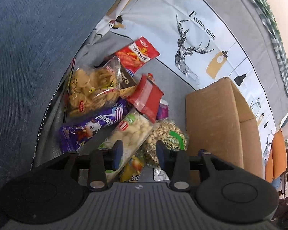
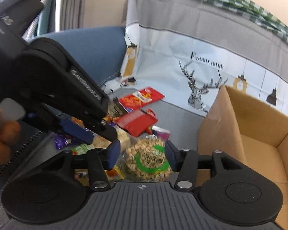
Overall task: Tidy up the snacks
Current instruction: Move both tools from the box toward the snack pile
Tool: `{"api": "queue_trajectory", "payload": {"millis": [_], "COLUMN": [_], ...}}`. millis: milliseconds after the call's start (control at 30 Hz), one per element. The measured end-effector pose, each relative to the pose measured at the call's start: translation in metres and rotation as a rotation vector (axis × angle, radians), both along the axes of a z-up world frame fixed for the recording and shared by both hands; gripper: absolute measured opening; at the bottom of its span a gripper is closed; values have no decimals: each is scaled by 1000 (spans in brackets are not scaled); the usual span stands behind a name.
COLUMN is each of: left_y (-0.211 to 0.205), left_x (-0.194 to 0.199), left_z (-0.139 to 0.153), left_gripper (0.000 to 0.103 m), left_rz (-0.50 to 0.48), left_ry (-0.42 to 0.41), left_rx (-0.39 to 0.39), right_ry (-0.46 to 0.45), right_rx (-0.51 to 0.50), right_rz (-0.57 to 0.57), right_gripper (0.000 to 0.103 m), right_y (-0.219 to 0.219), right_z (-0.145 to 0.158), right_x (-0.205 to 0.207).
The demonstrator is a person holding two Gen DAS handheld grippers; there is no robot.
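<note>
A heap of snack packets lies on a grey sofa seat. It holds a clear bag of biscuits (image 1: 92, 88), a purple packet (image 1: 94, 126), a clear bag of white candies (image 1: 132, 130), red packets (image 1: 146, 97) and a clear bag of nuts with a green label (image 1: 169, 136). My left gripper (image 1: 139, 153) is open, low over the candy bag and the nut bag. My right gripper (image 2: 142, 154) is open with its fingers on either side of the nut bag (image 2: 147, 159). The left gripper also shows in the right wrist view (image 2: 98, 134), just left of mine.
An open cardboard box (image 1: 217, 120) stands right of the heap; its bare inside shows in the right wrist view (image 2: 259, 147). A blue cushion (image 1: 32, 57) is at the left. A printed cloth with a deer drawing (image 2: 201, 84) covers the sofa back.
</note>
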State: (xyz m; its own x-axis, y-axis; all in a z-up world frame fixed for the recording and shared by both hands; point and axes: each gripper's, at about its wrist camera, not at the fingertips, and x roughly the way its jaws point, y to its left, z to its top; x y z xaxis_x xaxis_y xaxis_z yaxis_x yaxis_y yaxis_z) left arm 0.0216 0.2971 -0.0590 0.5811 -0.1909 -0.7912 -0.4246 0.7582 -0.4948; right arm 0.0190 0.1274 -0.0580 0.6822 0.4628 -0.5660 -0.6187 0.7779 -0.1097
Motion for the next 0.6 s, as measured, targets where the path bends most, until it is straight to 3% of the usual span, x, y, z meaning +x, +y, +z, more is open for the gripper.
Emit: {"api": "queue_trajectory", "payload": {"millis": [67,267,600], "left_y": [0,-1,1], "left_x": [1,3,4], "left_z": [-3,-2,-1], "left_gripper": [51,55,66], "left_rz": [3,20,-3], "left_ry": [9,5,18], "left_rx": [14,37,58], "right_ry": [12,56,125], "right_rx": [-1,-21,-64], "right_rz": [-15,-40,-77], "right_gripper": [71,84,87], "right_y": [2,8,18], "right_z": [-2,-14,-30], "right_x": [4,15,32]}}
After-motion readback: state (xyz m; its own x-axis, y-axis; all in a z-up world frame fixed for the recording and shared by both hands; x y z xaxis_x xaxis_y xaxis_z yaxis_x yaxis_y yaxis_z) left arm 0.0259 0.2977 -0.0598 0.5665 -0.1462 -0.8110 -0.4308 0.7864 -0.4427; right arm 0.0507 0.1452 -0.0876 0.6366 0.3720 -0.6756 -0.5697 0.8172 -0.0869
